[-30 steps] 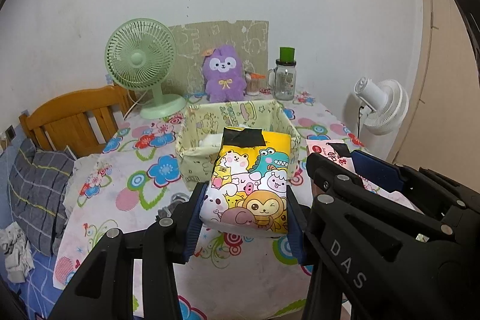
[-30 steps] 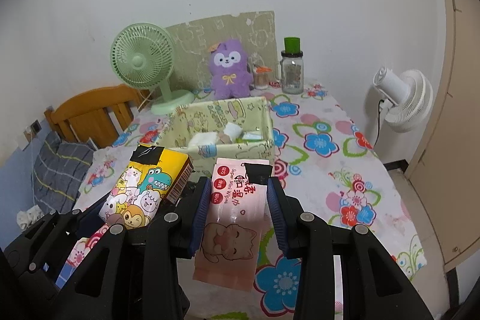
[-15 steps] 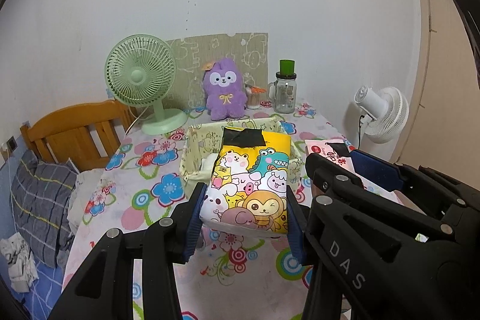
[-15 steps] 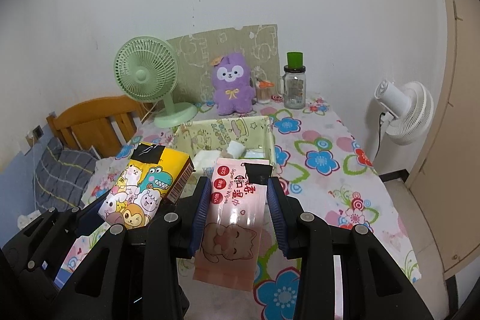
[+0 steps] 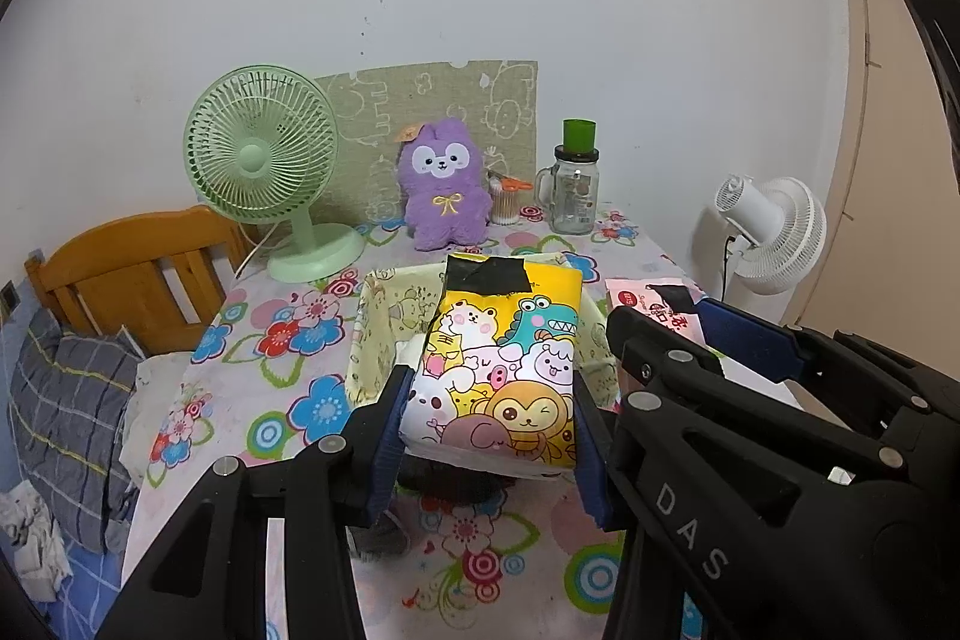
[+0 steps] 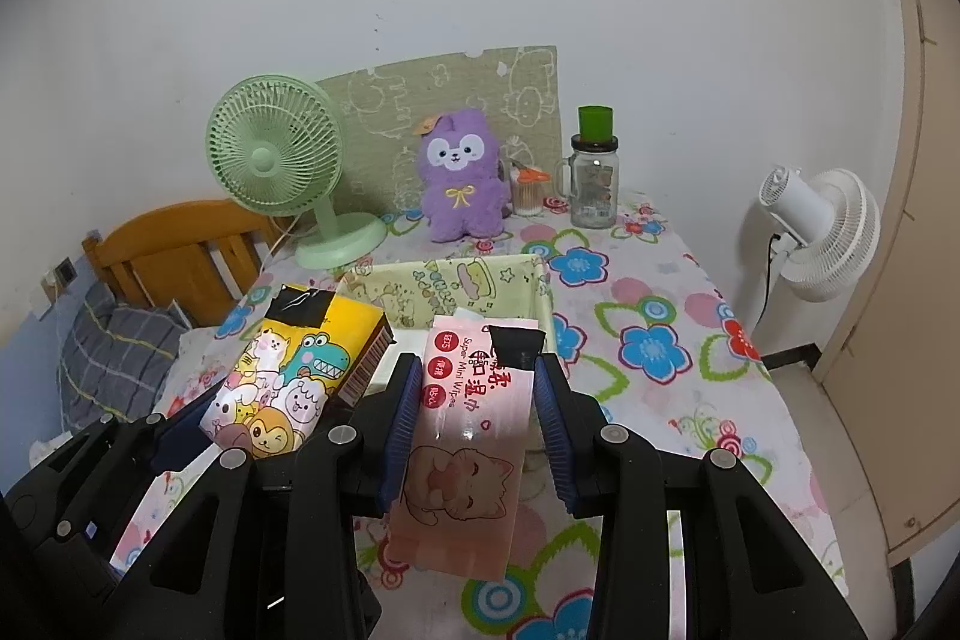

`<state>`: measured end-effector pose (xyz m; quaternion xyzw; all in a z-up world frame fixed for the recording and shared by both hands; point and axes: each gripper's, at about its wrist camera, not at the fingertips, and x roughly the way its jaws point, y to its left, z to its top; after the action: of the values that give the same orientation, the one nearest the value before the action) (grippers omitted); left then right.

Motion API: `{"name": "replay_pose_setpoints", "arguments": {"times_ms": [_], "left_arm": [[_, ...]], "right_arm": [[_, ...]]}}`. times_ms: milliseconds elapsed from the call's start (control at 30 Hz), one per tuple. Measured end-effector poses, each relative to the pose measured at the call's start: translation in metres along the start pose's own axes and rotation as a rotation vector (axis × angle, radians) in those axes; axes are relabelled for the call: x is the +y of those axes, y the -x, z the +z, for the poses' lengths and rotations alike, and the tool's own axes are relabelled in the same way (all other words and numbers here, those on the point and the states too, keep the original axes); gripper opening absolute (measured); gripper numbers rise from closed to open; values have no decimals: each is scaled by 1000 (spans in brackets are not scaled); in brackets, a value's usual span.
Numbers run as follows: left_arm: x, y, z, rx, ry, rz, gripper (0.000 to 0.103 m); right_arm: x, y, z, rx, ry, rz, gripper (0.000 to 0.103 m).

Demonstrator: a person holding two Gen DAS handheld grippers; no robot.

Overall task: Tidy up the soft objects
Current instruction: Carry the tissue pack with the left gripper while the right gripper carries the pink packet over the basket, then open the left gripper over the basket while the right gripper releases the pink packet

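A table under a flower-print cloth carries everything. Along its far edge stand a green desk fan at the left, a purple plush mid-edge, a small cotton-swab jar just beside it, then a glass jar with a green lid. A yellow-green fabric basket sits nearer the table's middle

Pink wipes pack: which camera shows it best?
The right wrist view: the pink wipes pack fills the centre, clamped in the right gripper, with its cat print and label readable. The left wrist view shows only a corner behind the gripper.
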<state>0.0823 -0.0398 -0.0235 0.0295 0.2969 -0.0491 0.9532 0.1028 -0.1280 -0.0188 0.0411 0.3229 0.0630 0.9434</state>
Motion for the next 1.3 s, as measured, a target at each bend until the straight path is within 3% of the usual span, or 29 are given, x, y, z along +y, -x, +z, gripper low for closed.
{"name": "replay_pose_setpoints", "arguments": {"times_ms": [667,1033,1100,1300], "left_arm": [[16,-60,36,6,16,-3,50],[22,-99,41,43,44,-2,50],[25,-106,42,49,54,-9,51],[34,-125,42,70,81,-3,52]], "right_arm": [[0,-65,41,9,21,27,42],[-4,-107,47,44,16,56,41],[-3,-114,49,50,24,62,33],[-1,-134,51,72,34,87,33]]}}
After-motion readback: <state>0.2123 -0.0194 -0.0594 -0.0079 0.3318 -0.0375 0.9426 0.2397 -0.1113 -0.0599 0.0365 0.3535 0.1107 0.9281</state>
